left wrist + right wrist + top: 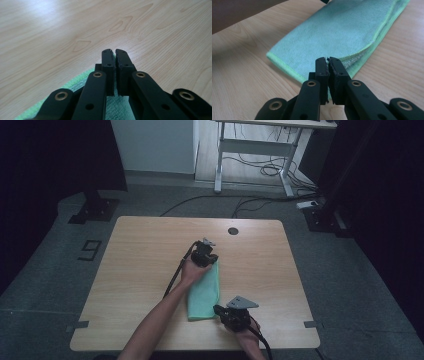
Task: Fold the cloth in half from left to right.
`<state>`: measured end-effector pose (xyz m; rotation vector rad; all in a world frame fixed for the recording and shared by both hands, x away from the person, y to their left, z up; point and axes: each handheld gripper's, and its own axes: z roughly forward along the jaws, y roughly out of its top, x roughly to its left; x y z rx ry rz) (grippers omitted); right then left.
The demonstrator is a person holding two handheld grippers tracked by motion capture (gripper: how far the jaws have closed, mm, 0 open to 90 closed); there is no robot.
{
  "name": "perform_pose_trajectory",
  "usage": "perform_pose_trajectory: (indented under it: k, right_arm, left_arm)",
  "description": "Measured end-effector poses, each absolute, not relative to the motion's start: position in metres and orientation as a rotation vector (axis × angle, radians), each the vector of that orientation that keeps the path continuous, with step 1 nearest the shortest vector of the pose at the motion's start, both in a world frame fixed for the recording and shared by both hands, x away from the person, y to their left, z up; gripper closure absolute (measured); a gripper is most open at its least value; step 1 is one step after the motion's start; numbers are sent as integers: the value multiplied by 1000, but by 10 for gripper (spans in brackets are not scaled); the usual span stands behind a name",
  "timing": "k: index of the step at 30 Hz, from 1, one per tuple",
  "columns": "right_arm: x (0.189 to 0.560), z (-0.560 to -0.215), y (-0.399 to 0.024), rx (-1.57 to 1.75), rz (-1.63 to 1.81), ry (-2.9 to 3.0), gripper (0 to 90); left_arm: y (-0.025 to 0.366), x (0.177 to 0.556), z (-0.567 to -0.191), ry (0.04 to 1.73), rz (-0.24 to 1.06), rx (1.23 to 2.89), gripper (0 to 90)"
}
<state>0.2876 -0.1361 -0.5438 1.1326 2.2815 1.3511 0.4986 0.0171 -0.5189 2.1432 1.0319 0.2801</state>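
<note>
A light wooden table point(150, 250) with a round cable hole point(233, 231) near its far edge. Beyond it, a white desk frame point(255, 150) stands over loose cables point(270, 170), possibly power leads.

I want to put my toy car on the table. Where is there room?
The whole left side of the table is bare, from the green cloth to the left edge. The far strip by the round hole and the right side are free too. It is crowded around the cloth, where the left gripper and right gripper sit.
</note>
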Motion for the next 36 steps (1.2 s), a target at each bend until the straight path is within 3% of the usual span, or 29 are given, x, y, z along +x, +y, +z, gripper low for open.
perform_pose_trajectory:
  k: [8, 11, 14, 25, 36]
  right_arm:
    - [288, -548, -136, 1149, 1300, 2329, 811]
    - [289, -549, -137, 1154, 1290, 2340, 716]
    - [288, -545, -138, 1147, 1289, 2299, 610]
    - [300, -526, -138, 1086, 1362, 2249, 523]
    - [326, -542, -107, 1052, 1269, 2381, 422]
  left_arm:
    - [14, 503, -535, 1001, 245, 2162, 670]
    - [19, 501, -527, 1002, 261, 2134, 542]
    - [31, 499, -515, 1005, 273, 2103, 487]
    - [71, 481, -510, 1023, 245, 2099, 477]
    - [90, 485, -531, 1097, 238, 2134, 482]
